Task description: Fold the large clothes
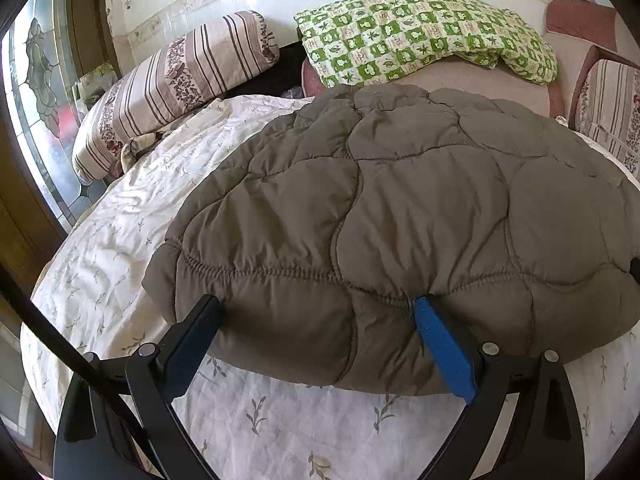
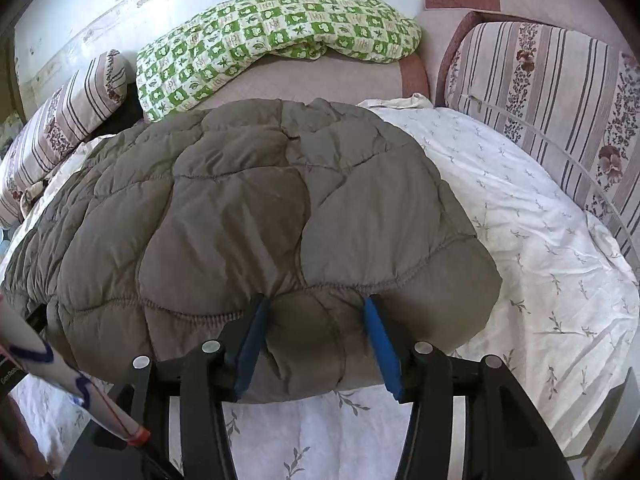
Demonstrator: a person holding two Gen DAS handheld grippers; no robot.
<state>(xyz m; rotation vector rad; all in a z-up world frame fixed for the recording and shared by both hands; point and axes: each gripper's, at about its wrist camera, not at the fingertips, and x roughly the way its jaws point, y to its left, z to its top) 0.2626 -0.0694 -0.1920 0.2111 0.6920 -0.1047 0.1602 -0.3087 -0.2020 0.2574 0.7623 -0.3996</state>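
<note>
The brown quilted coat (image 1: 400, 220) lies on the white sheet (image 1: 120, 240), nothing blocking it. Striped cushions (image 1: 172, 84) and a green checked quilt (image 1: 420, 32) sit behind. Left gripper (image 1: 320, 312) stands wide around the hem; right gripper (image 2: 316, 312) sits narrower, pads against a hem fold. Only the right view shows a sleeve (image 2: 60, 376).

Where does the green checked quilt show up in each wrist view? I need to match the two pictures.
Left wrist: green checked quilt sits top centre-right, beyond the brown quilted jacket.
Right wrist: it sits top centre-left, again beyond the jacket.
Shared landmark: the striped floral cushion, left of the quilt in both.
</note>
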